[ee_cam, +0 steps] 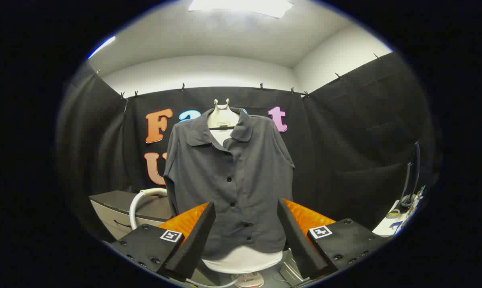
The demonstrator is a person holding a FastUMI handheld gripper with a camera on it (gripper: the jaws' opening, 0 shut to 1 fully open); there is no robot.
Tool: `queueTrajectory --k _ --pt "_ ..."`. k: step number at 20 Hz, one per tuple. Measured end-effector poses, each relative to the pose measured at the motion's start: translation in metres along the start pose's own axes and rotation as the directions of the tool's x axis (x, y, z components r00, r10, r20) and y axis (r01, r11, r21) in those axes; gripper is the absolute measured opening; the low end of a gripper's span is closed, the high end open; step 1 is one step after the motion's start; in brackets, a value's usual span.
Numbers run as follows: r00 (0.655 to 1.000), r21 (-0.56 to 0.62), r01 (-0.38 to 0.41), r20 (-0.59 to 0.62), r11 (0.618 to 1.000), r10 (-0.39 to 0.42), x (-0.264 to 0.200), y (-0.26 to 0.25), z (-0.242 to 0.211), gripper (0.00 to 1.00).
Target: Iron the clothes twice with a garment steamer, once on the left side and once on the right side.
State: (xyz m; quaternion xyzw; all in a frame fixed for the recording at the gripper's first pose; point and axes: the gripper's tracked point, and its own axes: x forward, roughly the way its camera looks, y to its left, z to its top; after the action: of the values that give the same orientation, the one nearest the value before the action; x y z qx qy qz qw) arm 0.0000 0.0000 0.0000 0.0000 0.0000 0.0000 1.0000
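Gripper (246, 206) facing one shirt (229, 176) on a mannequin form (223, 118)
Jaws apart, holding nothing — one buttoned dark shirt hangs just ahead; one white hose (143, 200) curves beside it.

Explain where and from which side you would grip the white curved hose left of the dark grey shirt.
Probably the white curved hose at the top of its arch, which stands free above the grey cabinet. Come from the front, a finger either side across the tube. The tongs are open, facing the dark grey buttoned shirt.
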Motion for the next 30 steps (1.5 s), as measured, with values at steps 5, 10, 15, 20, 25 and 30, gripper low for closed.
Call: queueTrajectory --k 5,10,15,20,25,30 --pt "1.000 -0.001 -0.012 -0.025 1.000 0.012 0.007 0.008 -0.002 0.99" --pt "1.000 -0.026 -0.020 -0.014 0.999 0.020 0.009 0.015 0.008 0.99" --pt "0.999 0.001 -0.040 -0.016 0.999 0.040 0.011 0.026 0.007 0.99" --pt "0.999 -0.003 -0.042 0.011 0.999 0.042 0.009 0.033 0.013 0.99" --pt "0.997 0.047 -0.076 0.037 0.996 0.074 0.000 0.050 0.019 0.99" --pt "0.989 0.098 -0.119 0.094 0.988 0.110 -0.015 0.088 0.034 0.98"
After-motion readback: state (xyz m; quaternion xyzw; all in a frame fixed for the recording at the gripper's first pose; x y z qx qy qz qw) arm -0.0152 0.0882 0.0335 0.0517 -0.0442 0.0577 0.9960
